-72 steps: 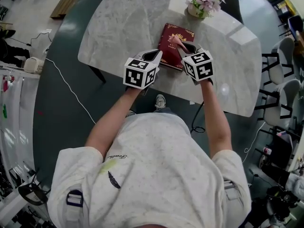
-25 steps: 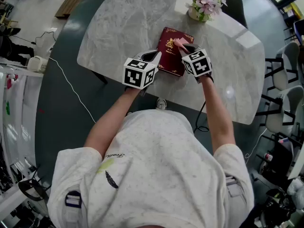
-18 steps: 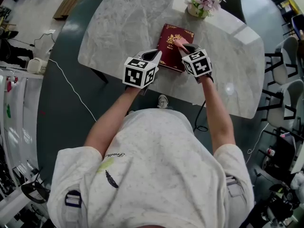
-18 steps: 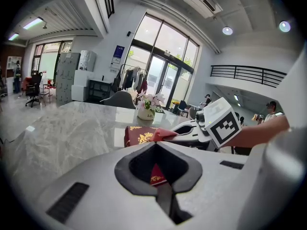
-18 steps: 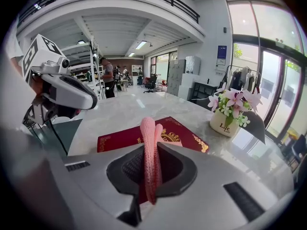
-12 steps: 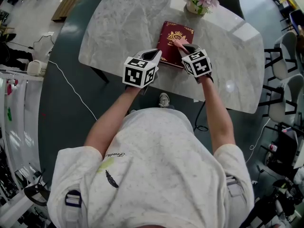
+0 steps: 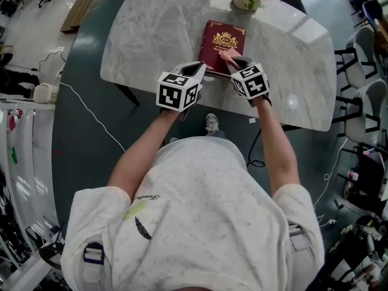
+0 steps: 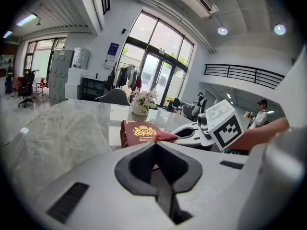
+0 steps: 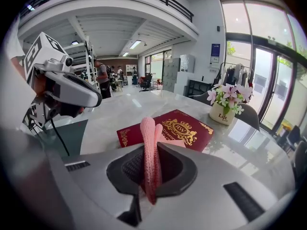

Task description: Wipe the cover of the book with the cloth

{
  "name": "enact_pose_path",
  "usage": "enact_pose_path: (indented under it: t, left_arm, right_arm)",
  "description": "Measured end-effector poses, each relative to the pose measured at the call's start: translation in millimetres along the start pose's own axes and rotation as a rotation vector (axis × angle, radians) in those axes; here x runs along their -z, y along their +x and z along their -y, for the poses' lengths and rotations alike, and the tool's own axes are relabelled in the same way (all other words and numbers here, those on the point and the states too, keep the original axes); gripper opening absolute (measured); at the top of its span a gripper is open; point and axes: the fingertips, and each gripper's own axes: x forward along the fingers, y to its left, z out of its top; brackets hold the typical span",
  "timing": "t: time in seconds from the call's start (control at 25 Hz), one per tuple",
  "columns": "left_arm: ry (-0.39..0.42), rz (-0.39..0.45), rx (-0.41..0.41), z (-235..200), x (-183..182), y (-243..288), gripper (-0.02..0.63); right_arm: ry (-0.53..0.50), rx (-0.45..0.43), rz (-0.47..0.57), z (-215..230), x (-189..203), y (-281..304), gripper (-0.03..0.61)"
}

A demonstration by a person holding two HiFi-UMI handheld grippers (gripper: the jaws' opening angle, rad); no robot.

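Clamped on the pink cloth (image 7: 228,55), the right gripper (image 7: 237,64) holds it on the red book (image 7: 225,38) by the near edge of the marble table (image 7: 151,29); the left gripper (image 7: 197,71), jaws together, hovers left, open marble beyond.

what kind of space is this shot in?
Probably an open-plan showroom or office lobby: tall glass entrance windows, a black-railed mezzanine balcony, and a white marble table.

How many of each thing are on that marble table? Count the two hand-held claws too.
book: 1
pink cloth: 1
flower pot: 1
grippers: 2, the left gripper and the right gripper
Total: 5
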Motion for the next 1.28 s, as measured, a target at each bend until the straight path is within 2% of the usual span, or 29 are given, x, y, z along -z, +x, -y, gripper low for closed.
enact_pose_path:
  t: [0.84,1.08,1.28]
  left_arm:
    - [0.014,-0.011,0.070,9.5,15.7,-18.2,0.008]
    - [0.012,-0.011,0.079,12.4,14.2,-13.2,0.006]
    - [0.001,-0.004,0.068,8.2,10.4,-8.2,0.007]
  right_arm:
    - [0.055,0.049,-0.016,-39.3,23.6,-21.8,0.015]
    - [0.045,0.055,-0.008,-35.7,17.0,-28.2,0.015]
    - [0.001,0.058,0.026,-24.3,-4.0,-39.2,0.016]
